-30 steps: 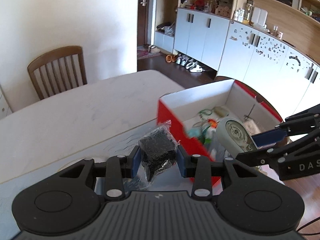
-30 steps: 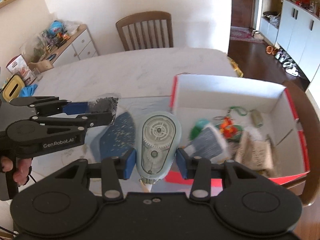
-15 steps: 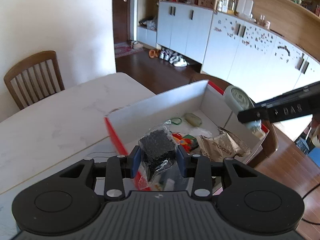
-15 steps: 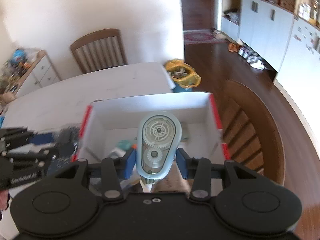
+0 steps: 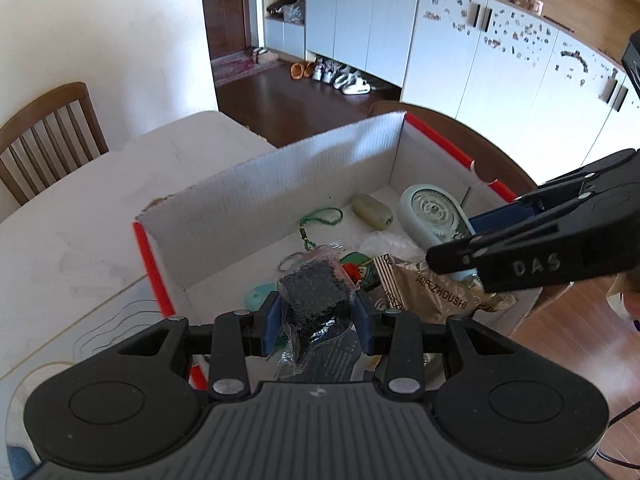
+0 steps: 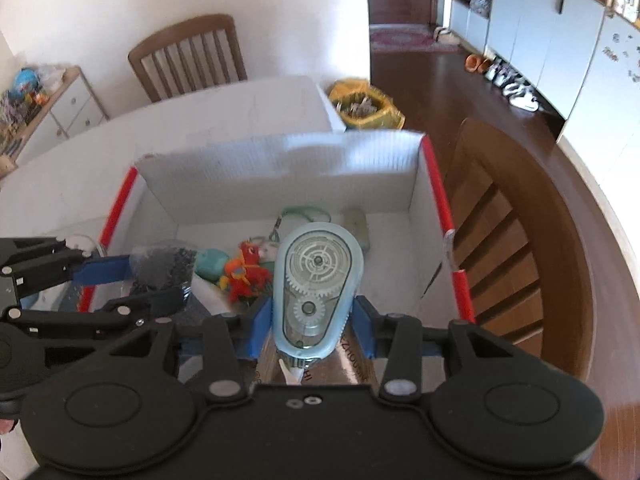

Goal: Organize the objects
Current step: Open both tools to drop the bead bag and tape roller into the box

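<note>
A white table (image 5: 80,216) carries a cardboard box (image 5: 280,184) with red edges, and both grippers hang over the open box. Beyond its far wall stands a wooden chair (image 6: 188,56).

The left gripper (image 5: 316,318) is closed on a dark sponge in clear wrap (image 5: 316,300), its blue pads pressed against both sides. The right gripper (image 6: 312,320) is clamped on a pale blue correction tape dispenser (image 6: 316,284), tip pointing back toward the handle. Each held thing sits between its own fingers, above the box floor and not yet resting on it.

Below and ahead of the left gripper lie a brown foil packet (image 5: 432,292), a pale oval stone (image 5: 372,211) and a green cord (image 5: 320,222); ahead of the right gripper a small red toy (image 6: 244,274) lies beside a teal lump (image 6: 212,262).

The two grippers are near each other, the left just to the side of the right, so opening together could knock their fingers or send one thing onto the other. The sponge's loose wrap trails below the pads and may cling to a pad on release. The dispenser, dropped from this height, would probably land on the foil packet and slide or tip against the wall.
</note>
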`<move>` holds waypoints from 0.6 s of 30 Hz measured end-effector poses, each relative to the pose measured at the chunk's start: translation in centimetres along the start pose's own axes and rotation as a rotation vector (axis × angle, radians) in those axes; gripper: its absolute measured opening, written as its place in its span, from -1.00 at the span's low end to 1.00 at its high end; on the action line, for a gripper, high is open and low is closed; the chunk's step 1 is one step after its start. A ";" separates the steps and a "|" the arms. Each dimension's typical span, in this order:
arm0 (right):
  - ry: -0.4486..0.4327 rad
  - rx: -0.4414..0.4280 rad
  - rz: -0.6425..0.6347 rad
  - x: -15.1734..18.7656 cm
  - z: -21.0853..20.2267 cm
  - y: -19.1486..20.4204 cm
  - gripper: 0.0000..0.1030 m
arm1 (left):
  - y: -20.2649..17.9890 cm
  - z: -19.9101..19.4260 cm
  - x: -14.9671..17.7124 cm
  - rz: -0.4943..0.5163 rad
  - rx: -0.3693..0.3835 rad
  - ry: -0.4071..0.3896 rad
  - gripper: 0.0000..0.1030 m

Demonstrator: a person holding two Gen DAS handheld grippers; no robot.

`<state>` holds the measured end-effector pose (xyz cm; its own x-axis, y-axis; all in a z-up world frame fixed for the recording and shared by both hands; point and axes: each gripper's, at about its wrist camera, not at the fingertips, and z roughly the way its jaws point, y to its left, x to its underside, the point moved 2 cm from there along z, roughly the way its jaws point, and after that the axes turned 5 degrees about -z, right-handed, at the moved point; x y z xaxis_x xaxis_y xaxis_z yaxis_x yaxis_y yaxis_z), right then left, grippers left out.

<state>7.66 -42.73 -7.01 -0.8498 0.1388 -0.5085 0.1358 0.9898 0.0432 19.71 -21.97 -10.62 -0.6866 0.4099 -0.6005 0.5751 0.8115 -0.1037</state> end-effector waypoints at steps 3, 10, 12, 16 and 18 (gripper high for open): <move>0.008 0.012 -0.036 -0.3 1.0 0.1 -0.18 | 0.1 1.0 -0.1 -0.005 -0.011 0.014 -0.28; 0.018 0.013 -0.031 -1.0 2.4 -0.5 -0.24 | 0.5 2.5 -0.5 -0.011 -0.027 0.045 -0.26; 0.017 0.008 -0.031 -1.2 2.4 -0.7 -0.24 | 0.6 2.9 -0.6 -0.018 -0.027 0.053 -0.26; 0.010 -0.003 -0.029 -1.2 2.0 -1.1 -0.20 | 1.0 3.3 -0.8 -0.031 -0.033 0.063 -0.24; 0.006 -0.008 -0.016 -1.0 1.7 -1.5 -0.18 | 1.1 3.3 -0.8 -0.047 -0.030 0.061 -0.18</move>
<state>9.22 -44.40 -8.04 -0.8551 0.1228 -0.5037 0.1179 0.9921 0.0417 22.34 -22.71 -12.86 -0.7389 0.3948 -0.5460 0.5286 0.8421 -0.1065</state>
